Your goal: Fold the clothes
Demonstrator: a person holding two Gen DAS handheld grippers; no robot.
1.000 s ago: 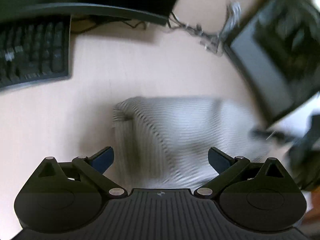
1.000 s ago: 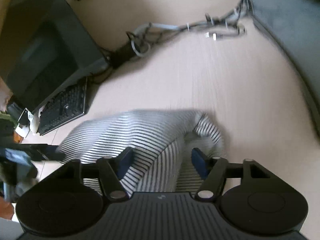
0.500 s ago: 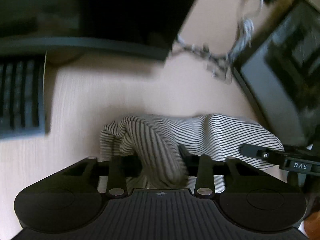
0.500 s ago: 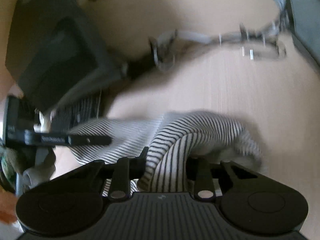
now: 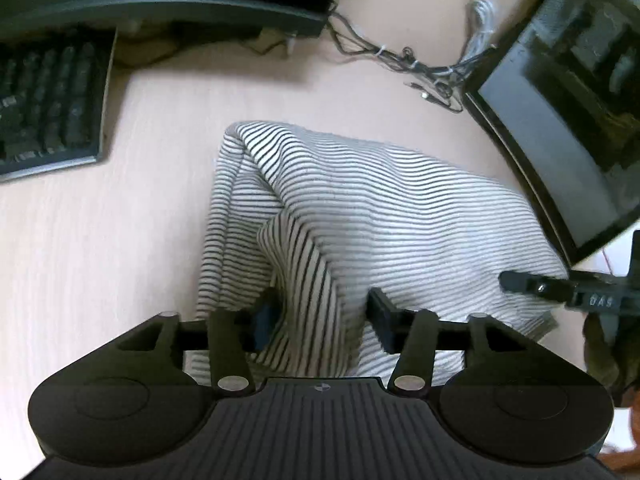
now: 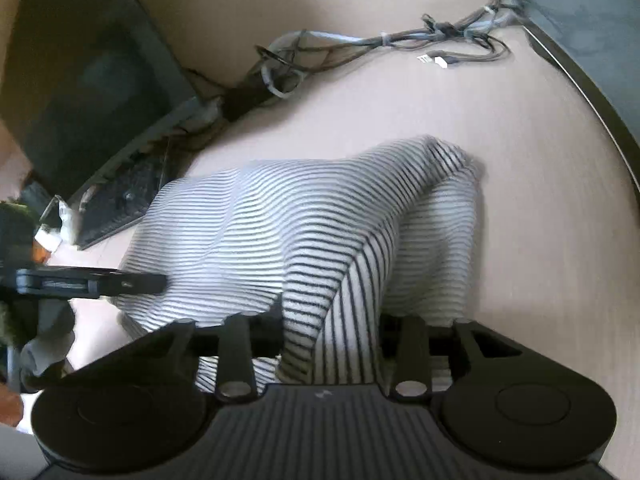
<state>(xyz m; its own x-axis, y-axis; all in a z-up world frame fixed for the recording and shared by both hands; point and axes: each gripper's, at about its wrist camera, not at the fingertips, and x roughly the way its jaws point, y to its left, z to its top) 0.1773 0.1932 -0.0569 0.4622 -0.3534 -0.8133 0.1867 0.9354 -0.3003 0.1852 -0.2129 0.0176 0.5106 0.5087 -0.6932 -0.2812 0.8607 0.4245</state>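
Both tongs pinch ridges of striped knit garment (image 5: 384, 200).

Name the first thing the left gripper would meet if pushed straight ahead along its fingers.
The left gripper is already shut on the striped garment, so it meets more of that cloth first; beyond probably lies bare desk, though depth is unclear.

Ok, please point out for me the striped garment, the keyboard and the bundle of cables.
striped garment (image 5: 400, 208), left wrist view, on the flat upper layer of cloth.
keyboard (image 5: 48, 100), left wrist view, on the middle rows of keys.
bundle of cables (image 6: 384, 38), right wrist view, on the tied part of the bundle.
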